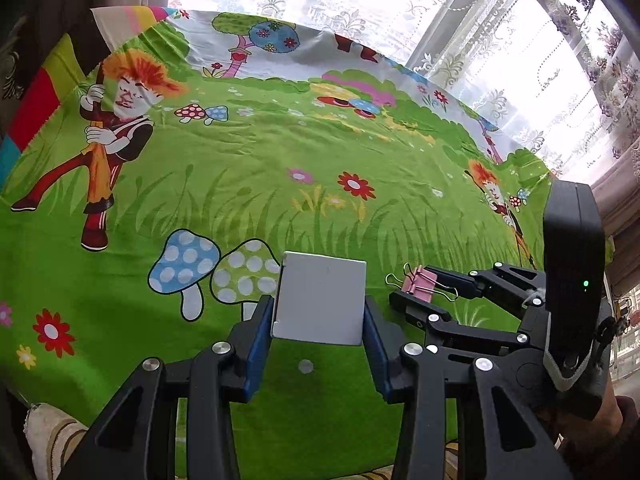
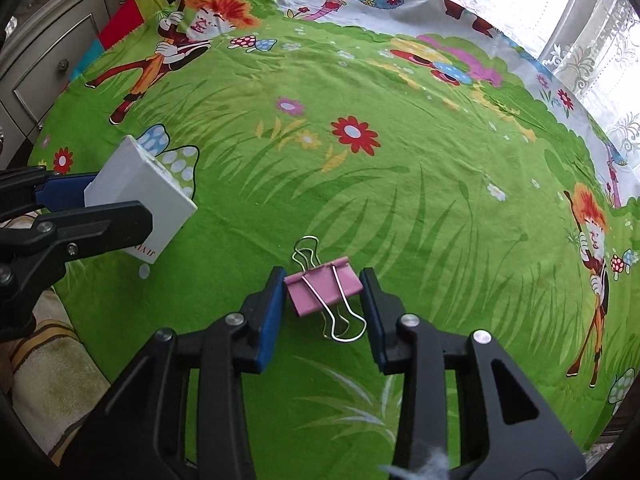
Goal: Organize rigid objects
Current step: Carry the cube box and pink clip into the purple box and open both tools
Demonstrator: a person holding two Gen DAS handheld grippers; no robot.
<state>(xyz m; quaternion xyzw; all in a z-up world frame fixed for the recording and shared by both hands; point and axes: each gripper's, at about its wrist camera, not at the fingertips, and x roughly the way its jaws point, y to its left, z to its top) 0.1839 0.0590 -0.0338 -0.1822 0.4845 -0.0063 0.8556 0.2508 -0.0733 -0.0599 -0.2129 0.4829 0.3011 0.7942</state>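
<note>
A white box (image 1: pixel 320 298) is clamped between the blue pads of my left gripper (image 1: pixel 318 320), held just above the green cartoon cloth (image 1: pixel 280 184). The right wrist view shows that box (image 2: pixel 140 196) at the left edge, tilted, with the left gripper (image 2: pixel 100 208) shut on it. A pink binder clip (image 2: pixel 324 290) with silver wire handles lies on the cloth (image 2: pixel 400 200). My right gripper (image 2: pixel 323 300) has its two pads against the clip's ends. From the left wrist the clip (image 1: pixel 420 282) sits just right of the box, inside the right gripper (image 1: pixel 420 286).
A grey dresser (image 2: pixel 48 52) stands beyond the cloth's far left edge. Lace curtains (image 1: pixel 520 60) hang along the back and right. A beige striped towel (image 2: pixel 52 380) lies at the near left corner. A sleeved hand (image 1: pixel 588 424) holds the right gripper.
</note>
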